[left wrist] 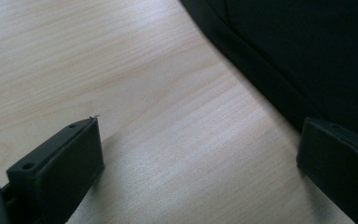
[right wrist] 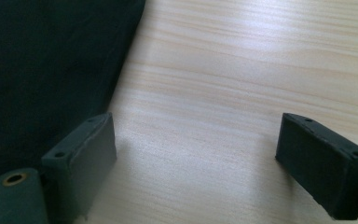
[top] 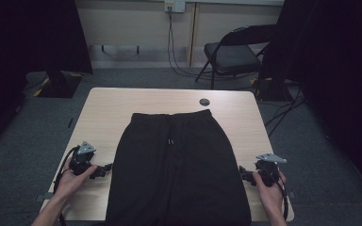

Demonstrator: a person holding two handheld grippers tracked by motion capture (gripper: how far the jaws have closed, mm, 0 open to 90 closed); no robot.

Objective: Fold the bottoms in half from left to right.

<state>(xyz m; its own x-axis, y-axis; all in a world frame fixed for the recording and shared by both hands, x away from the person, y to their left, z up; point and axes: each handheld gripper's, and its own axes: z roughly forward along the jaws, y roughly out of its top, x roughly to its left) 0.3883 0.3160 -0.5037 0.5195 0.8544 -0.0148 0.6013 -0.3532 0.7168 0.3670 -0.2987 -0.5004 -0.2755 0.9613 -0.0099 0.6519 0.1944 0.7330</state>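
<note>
Black trousers point(top: 179, 165) lay flat along the middle of the pale wooden table point(top: 103, 113), long axis running from the person toward the far edge, waistband and drawstring pointing away, legs hanging off the near edge. Left tool point(top: 107, 168) sat just beside one side seam, right tool point(top: 243, 175) beside the other, both released with bare table between their jaws. Only the high view took in a folding chair point(top: 233, 54) beyond.

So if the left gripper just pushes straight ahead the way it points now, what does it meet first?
Most likely the black trousers: the left gripper, jaws open, points across bare table at their side edge, which lies just ahead.
</note>
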